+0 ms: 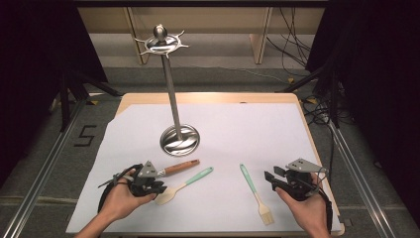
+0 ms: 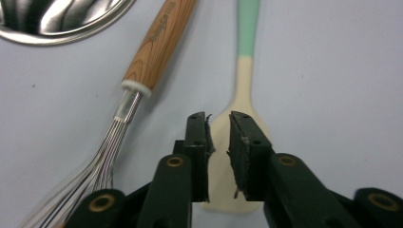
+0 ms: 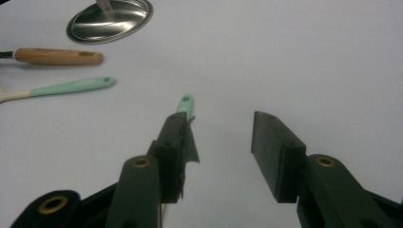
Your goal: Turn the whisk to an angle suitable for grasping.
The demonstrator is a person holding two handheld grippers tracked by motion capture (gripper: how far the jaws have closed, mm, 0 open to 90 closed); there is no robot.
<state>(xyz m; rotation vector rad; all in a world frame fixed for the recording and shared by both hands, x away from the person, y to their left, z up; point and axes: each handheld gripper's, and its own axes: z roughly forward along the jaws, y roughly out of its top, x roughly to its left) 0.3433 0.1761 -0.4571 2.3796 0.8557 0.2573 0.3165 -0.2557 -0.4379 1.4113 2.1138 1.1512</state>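
A steel utensil stand (image 1: pixel 179 139) rises from the far middle of the desk (image 1: pixel 218 124), its hook crown (image 1: pixel 161 43) bare, and three utensils lie flat on the white sheet in front of it, handles fanned toward the stand; this layout suggests they are set out to be picked up and hung one at a time. Nearest the left tongs (image 1: pixel 157 188) lie a whisk (image 1: pixel 174 168) with a wooden handle and, just beside it, a spatula (image 1: pixel 184 186) with a mint handle and a cream blade. In the left gripper view the left tongs (image 2: pixel 218 121) sit low over the blade of the spatula (image 2: pixel 240 97), the jaws narrowed to a slim gap that straddles the blade's middle; the pads look close to its surface, but I cannot tell for certain that they press on it, so I judge the grip as closing rather than made. The whisk (image 2: pixel 142 61) lies untouched to the side. The right tongs (image 1: pixel 275 181) rest near the desk's right edge, just beside a mint-handled pastry brush (image 1: pixel 256 192). In the right gripper view their jaws (image 3: pixel 221 130) stand wide apart and released, nothing between them, with the tip of the brush's handle (image 3: pixel 185 103) just past one jaw.
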